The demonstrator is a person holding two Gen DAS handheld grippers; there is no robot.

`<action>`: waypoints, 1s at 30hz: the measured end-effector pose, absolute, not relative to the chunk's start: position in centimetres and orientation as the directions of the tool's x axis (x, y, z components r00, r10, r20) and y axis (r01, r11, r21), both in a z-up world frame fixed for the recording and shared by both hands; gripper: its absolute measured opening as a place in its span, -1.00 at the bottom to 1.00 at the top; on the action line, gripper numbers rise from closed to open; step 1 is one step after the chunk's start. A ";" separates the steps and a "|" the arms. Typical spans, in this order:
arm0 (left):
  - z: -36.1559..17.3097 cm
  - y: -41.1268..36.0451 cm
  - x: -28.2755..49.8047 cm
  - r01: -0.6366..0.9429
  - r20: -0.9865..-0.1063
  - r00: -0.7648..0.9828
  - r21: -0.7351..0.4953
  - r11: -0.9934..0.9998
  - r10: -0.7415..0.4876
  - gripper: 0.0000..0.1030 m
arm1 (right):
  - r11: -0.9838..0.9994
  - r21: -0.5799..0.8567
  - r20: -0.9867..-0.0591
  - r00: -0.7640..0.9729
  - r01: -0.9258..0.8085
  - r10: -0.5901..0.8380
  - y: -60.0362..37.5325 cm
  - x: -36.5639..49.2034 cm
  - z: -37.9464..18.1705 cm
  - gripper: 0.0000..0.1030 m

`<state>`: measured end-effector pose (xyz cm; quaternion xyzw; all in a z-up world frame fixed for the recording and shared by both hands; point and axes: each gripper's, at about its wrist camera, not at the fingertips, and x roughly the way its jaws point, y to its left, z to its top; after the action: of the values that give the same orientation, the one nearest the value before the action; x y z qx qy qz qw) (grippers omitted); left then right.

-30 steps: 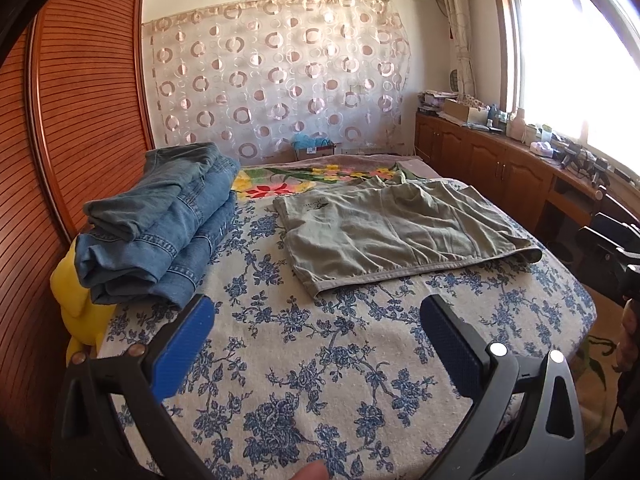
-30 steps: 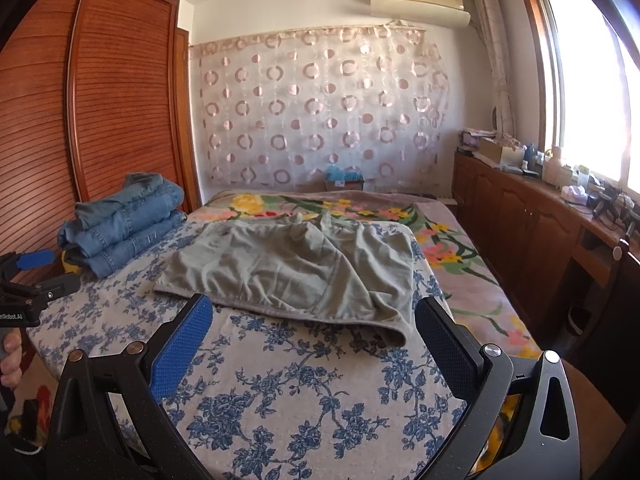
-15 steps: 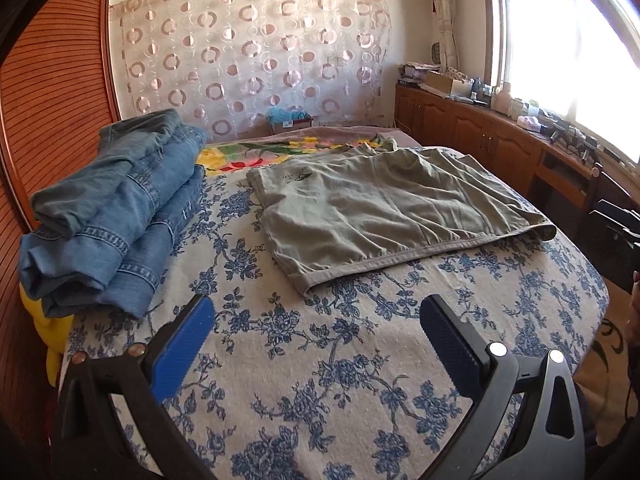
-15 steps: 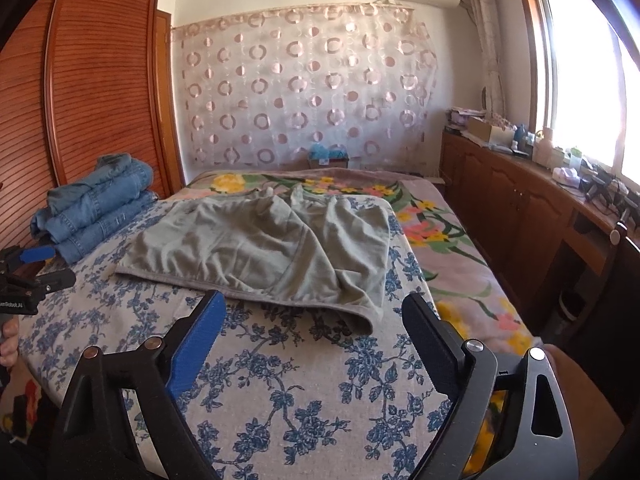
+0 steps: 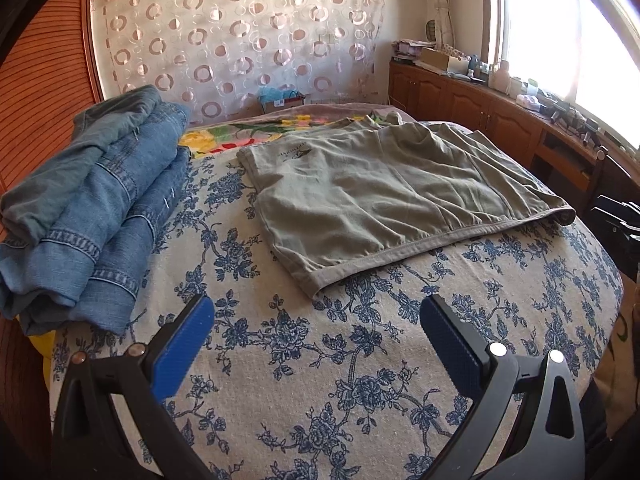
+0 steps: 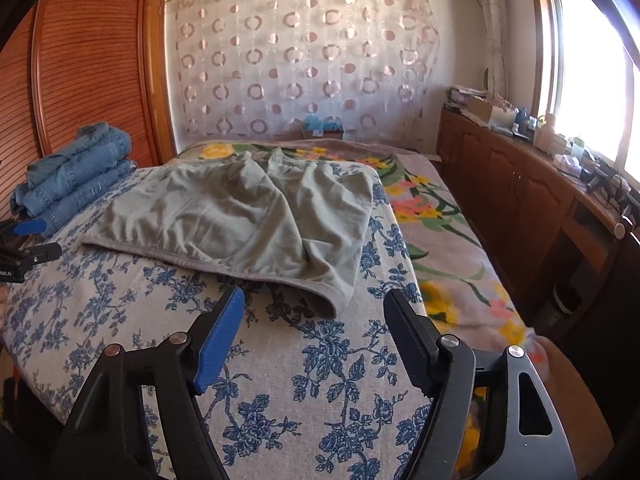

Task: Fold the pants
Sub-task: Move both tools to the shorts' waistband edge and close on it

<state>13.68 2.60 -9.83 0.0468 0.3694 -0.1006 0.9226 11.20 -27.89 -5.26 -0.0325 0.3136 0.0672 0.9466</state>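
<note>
A: So what changed in that last second?

B: Both grippers dropped in closer to the grey-green pants (image 5: 376,200) lying flat on the bed (image 5: 360,360). Left gripper (image 5: 316,332) had its fingers spread wide, right gripper (image 6: 312,328) had narrowed a bit, nothing pinched.

A: So about to grab the near hem?

B: Looked that way, no fold started.

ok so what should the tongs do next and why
Probably ease both forward to the near hem of the grey-green pants: the left tongs and right tongs are open, empty, just short of the hem, and the pants lie flat, unfolded.
</note>
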 end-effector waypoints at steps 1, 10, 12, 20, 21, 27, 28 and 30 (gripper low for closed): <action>-10.0 2.6 13.9 0.224 -0.695 0.703 0.015 0.975 -0.151 0.93 | 0.988 -0.021 -0.604 0.789 -0.150 0.107 -28.0 11.4 -5.5 0.34; -11.5 2.2 16.7 0.234 -0.744 0.659 0.070 0.970 -0.105 0.23 | 0.981 -0.034 -0.644 0.755 -0.192 0.125 -27.6 12.7 -6.2 -0.35; -11.7 2.2 17.1 0.234 -0.751 0.653 0.076 0.969 -0.099 0.09 | 0.979 -0.038 -0.648 0.751 -0.198 0.127 -27.5 12.8 -6.2 -0.36; -12.3 2.6 17.8 0.229 -0.767 0.636 0.083 0.970 -0.084 -0.19 | 0.981 -0.048 -0.664 0.740 -0.187 0.108 -27.9 13.4 -6.5 -0.36; -12.3 2.6 17.8 0.227 -0.767 0.636 0.081 0.971 -0.085 -0.20 | 0.981 -0.048 -0.666 0.738 -0.186 0.107 -28.0 13.4 -6.5 -0.36; -12.3 2.0 17.4 0.239 -0.760 0.647 0.120 0.964 -0.065 -0.20 | 0.982 -0.043 -0.681 0.725 -0.181 0.104 -28.4 13.5 -7.0 -0.36; -12.3 1.9 17.4 0.243 -0.762 0.644 0.126 0.962 -0.063 -0.20 | 0.982 -0.044 -0.683 0.723 -0.181 0.103 -28.4 13.5 -7.0 -0.36; -12.2 2.2 17.5 0.234 -0.769 0.637 0.126 0.964 -0.054 -0.20 | 0.982 -0.046 -0.684 0.722 -0.183 0.102 -28.4 13.4 -7.1 -0.36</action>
<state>17.47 2.18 -12.24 0.1077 0.4184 -0.0803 0.8983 13.44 -28.41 -7.07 -0.0551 0.3649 0.0769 0.9262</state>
